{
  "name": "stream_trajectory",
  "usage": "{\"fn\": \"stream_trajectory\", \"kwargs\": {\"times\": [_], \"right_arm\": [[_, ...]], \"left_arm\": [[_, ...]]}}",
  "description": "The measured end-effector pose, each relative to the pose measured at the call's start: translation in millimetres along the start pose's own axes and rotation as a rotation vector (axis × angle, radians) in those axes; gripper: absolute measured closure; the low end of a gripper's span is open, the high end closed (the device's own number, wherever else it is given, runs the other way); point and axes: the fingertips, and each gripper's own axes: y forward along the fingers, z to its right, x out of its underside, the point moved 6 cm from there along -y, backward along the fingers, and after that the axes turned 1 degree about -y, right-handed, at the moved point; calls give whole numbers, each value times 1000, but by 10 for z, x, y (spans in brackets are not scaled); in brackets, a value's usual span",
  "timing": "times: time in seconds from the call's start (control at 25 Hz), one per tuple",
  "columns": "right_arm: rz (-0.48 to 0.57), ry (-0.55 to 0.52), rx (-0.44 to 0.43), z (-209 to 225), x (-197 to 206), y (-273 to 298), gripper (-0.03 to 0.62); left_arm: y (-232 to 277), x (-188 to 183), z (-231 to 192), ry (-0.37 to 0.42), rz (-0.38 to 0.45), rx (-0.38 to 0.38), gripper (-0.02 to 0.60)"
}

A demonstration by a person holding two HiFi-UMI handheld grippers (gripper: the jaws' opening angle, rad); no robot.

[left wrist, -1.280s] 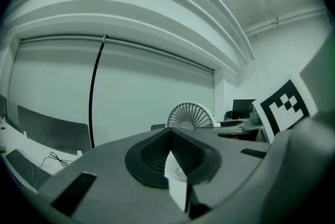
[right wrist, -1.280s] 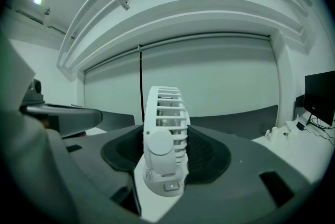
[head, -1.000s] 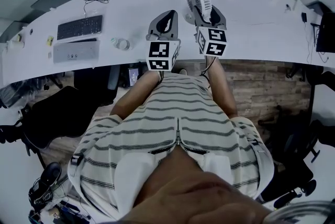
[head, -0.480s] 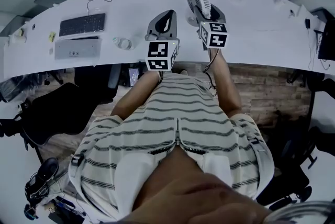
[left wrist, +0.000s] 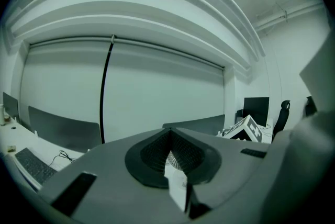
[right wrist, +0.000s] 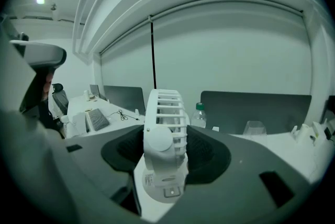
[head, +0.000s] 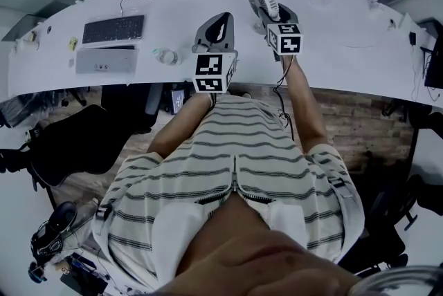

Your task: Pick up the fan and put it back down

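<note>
A small white desk fan [head: 263, 1] stands upright on the long white desk [head: 346, 25], its round grille turned edge-on. My right gripper [head: 274, 12] reaches it from the near side. In the right gripper view the fan [right wrist: 165, 139] fills the gap between the dark pads [right wrist: 207, 152], and the right gripper [right wrist: 166, 136] is shut on it. I cannot tell whether its base still touches the desk. My left gripper [head: 221, 19] hovers just left of the fan, shut and holding nothing [left wrist: 170, 139].
A keyboard [head: 113, 29], a grey box [head: 102, 61] and a small lying bottle [head: 165, 56] are on the desk's left part. Behind the fan stand a water bottle [right wrist: 198, 115] and a clear glass [right wrist: 255, 127]. A black office chair [head: 90, 142] stands below the desk's left.
My right gripper has moved forward across the desk, up to and around the fan. The left gripper has hardly moved. The head view has shifted slightly.
</note>
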Motion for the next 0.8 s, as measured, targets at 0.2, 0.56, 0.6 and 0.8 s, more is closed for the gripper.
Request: {"fn": "stream_trajectory", "kwargs": {"times": [0.2,0.56,0.6,0.8], "right_arm": [[-38,-57,-64,80,138,192,367],[-99,-275,-250,242,344,518,367],[-102,-299,-276,253,372,548,367],[-131,-368,-435,293,518,707,367]], "left_arm": [[59,4,11,2,-7,-1,574],[124,31,-2,7,-25,-16,574],[127,32,-4,8,-28,-19,574],[173,51,1,13,-43,-19,574]]}}
